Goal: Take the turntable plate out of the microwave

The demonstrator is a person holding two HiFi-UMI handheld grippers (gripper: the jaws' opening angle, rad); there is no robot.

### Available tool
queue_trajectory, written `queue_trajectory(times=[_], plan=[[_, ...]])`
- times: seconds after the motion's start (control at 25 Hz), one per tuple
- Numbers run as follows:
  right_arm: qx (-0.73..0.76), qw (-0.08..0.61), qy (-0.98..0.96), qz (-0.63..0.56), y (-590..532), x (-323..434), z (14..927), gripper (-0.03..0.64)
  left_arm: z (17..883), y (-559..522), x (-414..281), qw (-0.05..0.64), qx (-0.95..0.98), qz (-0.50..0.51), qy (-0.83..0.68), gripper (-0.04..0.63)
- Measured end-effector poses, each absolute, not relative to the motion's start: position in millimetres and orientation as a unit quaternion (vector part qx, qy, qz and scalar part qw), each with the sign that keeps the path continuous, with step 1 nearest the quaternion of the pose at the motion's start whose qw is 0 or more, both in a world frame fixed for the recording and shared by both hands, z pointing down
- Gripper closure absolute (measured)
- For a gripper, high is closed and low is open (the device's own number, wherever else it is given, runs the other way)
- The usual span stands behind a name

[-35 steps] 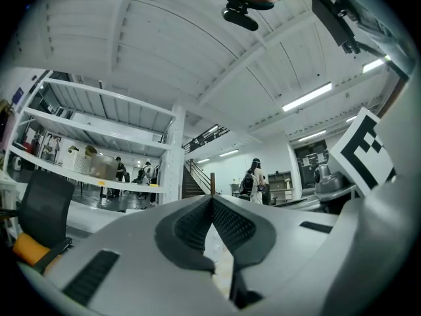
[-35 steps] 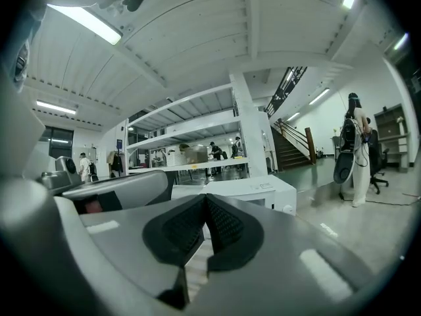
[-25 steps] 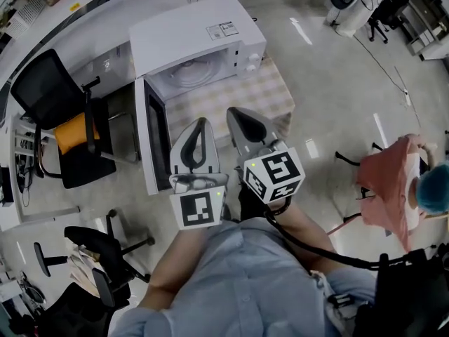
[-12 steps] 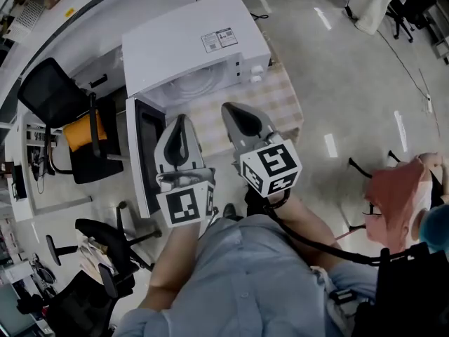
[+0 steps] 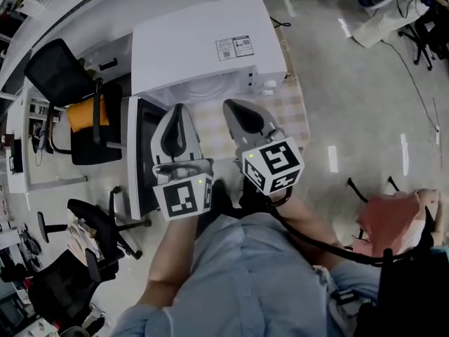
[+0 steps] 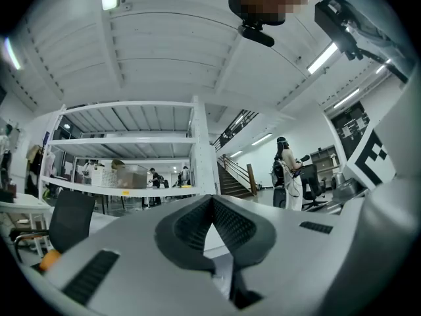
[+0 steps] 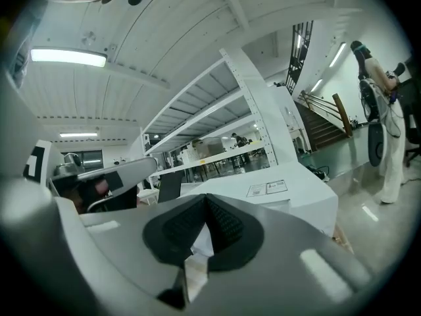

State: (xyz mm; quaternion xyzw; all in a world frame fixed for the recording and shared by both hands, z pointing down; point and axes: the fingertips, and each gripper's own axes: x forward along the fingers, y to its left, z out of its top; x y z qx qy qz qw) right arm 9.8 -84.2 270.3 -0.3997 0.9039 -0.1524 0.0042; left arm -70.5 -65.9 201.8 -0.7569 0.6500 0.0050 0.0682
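Observation:
The white microwave (image 5: 203, 44) stands on a low checked surface (image 5: 287, 114), and its door (image 5: 140, 153) hangs open to the left. Just inside the opening, the rim of the glass turntable plate (image 5: 210, 90) shows. My left gripper (image 5: 177, 112) points at the opening next to the door; its jaws are shut and hold nothing (image 6: 212, 203). My right gripper (image 5: 235, 109) is beside it before the cavity, also shut and empty (image 7: 205, 201). The right gripper view shows the microwave top (image 7: 276, 193) just past the jaws. Both tips stay outside the cavity.
A black chair with an orange cushion (image 5: 81, 114) stands left of the door, and another black chair (image 5: 95, 220) is nearer me. White desks run along the left. A person in pink (image 5: 393, 220) sits at the right. A cable trails from my right gripper.
Both grippers have moved forward toward the microwave opening, staying shut. The microwave now sits closer and more centred in the head view.

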Motion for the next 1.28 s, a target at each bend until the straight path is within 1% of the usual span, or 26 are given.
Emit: queue_trajectory(times=[0.32, 0.56, 1.04, 1.28], plan=[[-0.374, -0.010, 0.914, -0.158, -104.8, -7.2, 295.7, 0.615, 218.1, -86.3, -92.3, 0.073, -0.735, 0.014, 0.674, 0.588], [-0.375, -0.022, 0.913, -0.160, -121.9, -17.2, 322.5, 0.615, 247.3, -104.0, -101.4, 0.063, -0.740, 0.015, 0.670, 0.588], [-0.394, -0.073, 0.894, -0.198, -143.9, -30.5, 424.3, 0.615, 333.3, -145.4, -121.9, 0.038, -0.753, 0.016, 0.657, 0.588], [-0.393, -0.085, 0.879, -0.256, -147.3, -38.1, 476.5, 0.615, 368.9, -158.2, -128.2, 0.017, -0.754, 0.008, 0.656, 0.588]])
